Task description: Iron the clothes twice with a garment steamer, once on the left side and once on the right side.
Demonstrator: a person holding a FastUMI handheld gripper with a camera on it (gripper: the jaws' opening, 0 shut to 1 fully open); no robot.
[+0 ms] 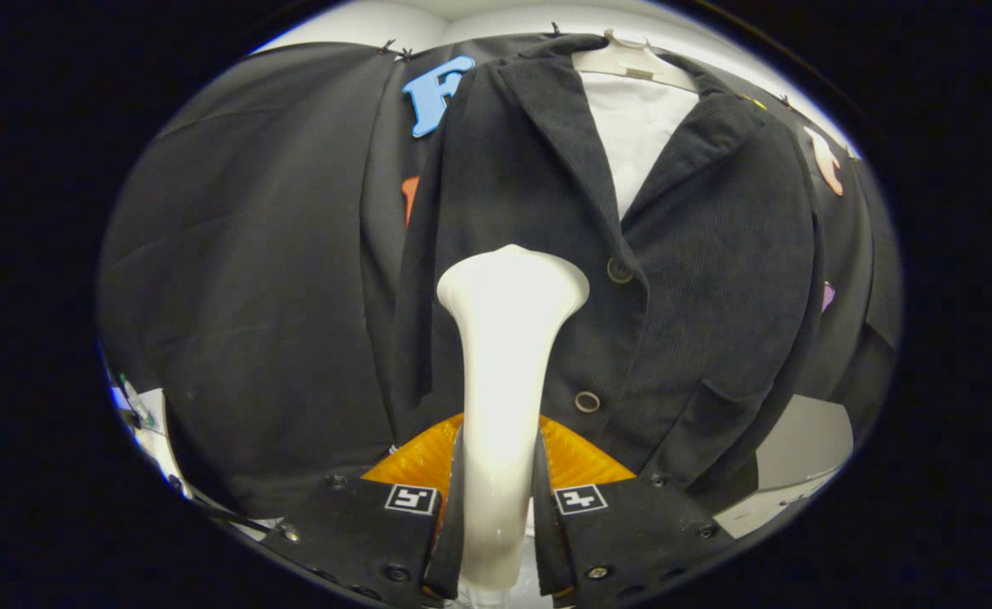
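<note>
- Gripper view: gripper (pixel 497 495) pinching the handle of a white garment steamer (pixel 504 372), both fingers (pixel 452 507) pressed against its sides.
- Jaws closed tight on the handle, no gap showing on either side.
- Steamer standing up between the fingers, its flared head reaching ahead of them and lying over the front of a dark jacket (pixel 546 254).
- Head sitting on the panel to the left of the jacket's button line, just left of the upper button (pixel 619 270); contact with the cloth impossible to judge.
- Lower button (pixel 587 402) just right of the steamer's neck.
- Jacket hanging on a pale hanger (pixel 631 61), lapels open over a white inner layer (pixel 635 135).
- Pocket flap (pixel 728 397) on the jacket's right panel, well apart from the steamer head.
- Orange ribbed piece (pixel 576 461) low behind the fingers, on both sides of the steamer's neck.
</note>
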